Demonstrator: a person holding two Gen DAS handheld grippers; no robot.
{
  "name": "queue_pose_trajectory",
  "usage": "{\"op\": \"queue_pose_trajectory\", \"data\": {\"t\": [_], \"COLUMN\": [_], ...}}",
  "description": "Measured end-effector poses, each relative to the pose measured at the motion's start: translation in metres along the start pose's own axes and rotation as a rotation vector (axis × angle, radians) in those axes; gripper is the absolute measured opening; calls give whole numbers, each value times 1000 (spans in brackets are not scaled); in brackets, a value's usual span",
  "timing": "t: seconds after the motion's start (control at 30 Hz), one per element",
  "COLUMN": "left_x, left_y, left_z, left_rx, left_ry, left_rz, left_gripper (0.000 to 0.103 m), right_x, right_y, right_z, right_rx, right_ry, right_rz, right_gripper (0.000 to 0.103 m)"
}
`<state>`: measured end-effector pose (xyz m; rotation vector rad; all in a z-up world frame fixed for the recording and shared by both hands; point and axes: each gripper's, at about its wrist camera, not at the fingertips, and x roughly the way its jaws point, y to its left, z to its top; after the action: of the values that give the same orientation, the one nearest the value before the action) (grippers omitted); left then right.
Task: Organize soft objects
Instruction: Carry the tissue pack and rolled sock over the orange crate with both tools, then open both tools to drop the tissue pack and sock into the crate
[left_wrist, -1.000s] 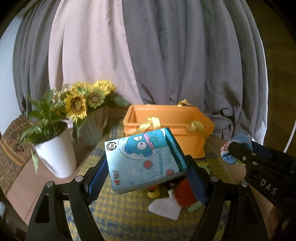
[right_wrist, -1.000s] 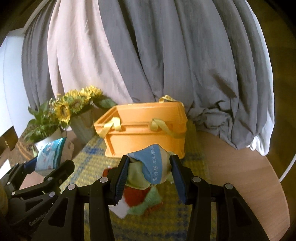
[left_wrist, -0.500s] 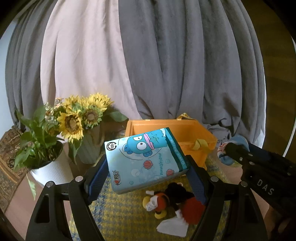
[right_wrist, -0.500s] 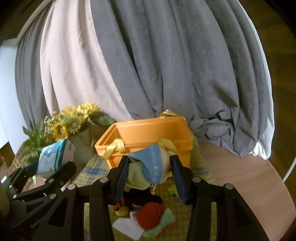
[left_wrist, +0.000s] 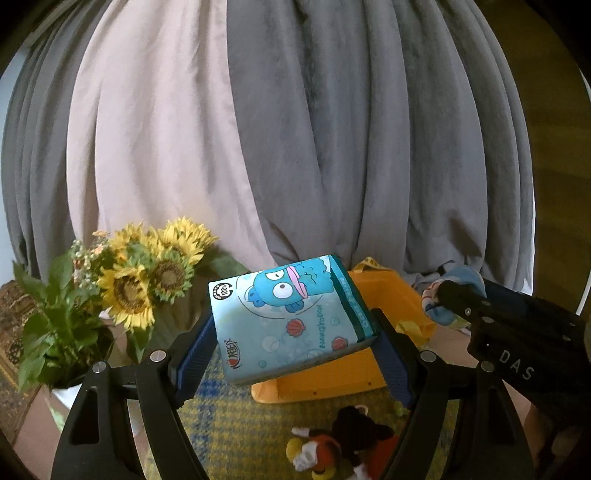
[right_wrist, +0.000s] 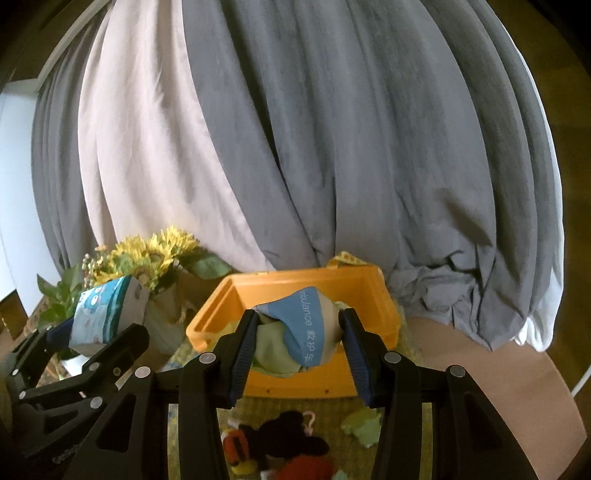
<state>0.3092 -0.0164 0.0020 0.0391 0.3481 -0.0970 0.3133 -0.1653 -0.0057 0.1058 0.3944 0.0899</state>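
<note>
1. Two grippers are loaded, and you carry both above the yellow-and-blue checked mat (left_wrist: 236, 432).
2. Your left gripper (left_wrist: 293, 341) is clenched on a light-blue tissue pack (left_wrist: 291, 317) printed with a cartoon fish; its blue pads press the pack's two short ends, and the pack sits tilted, printed face up.
3. In the right wrist view the same tissue pack (right_wrist: 107, 315) shows at the left edge, held in front of the sunflowers (right_wrist: 147, 254).
4. Your right gripper (right_wrist: 297, 339) grasps a bunched soft cloth toy (right_wrist: 299, 332), blue with white lettering and pale green beneath, squeezed between its two pads.
5. That bundle hangs in front of the orange crate (right_wrist: 373, 295), whose open top faces the camera; you cannot tell from here whether the bundle is over the opening.
6. From the left wrist view the orange crate (left_wrist: 384, 295) lies behind and below the tissue pack, with yellow ribbon handles on it.
7. A black-and-red plush mouse (left_wrist: 343, 443) lies on the mat, below your grippers and in front of the crate.
8. A pale green soft piece (right_wrist: 364, 424) lies on the mat just right of the plush mouse (right_wrist: 284, 443).
9. A potted green plant (left_wrist: 55, 332) stands left of the sunflowers (left_wrist: 147, 273), and grey and pale curtains (left_wrist: 295, 129) hang behind everything.
</note>
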Motion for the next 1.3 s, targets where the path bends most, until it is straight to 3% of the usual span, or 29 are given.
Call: {"op": "queue_pose_trajectory", "data": {"t": [0.27, 0.87, 1.13, 1.3], "left_x": [32, 91, 124, 154], "left_y": [2, -2, -2, -3], "left_z": [14, 34, 35, 29], "left_rx": [14, 49, 68, 72], "left_ry": [-15, -33, -5, 56], "left_rz": [-44, -53, -52, -73], "left_gripper": [79, 79, 79, 79], "right_x": [25, 83, 115, 139], "right_y": [-4, -21, -27, -31], "right_z": [15, 35, 39, 38], "right_rx": [4, 12, 5, 0], "right_ry": [-23, -26, 5, 41], "right_rz": [-24, -43, -47, -54], "right_gripper": [47, 47, 47, 47]}}
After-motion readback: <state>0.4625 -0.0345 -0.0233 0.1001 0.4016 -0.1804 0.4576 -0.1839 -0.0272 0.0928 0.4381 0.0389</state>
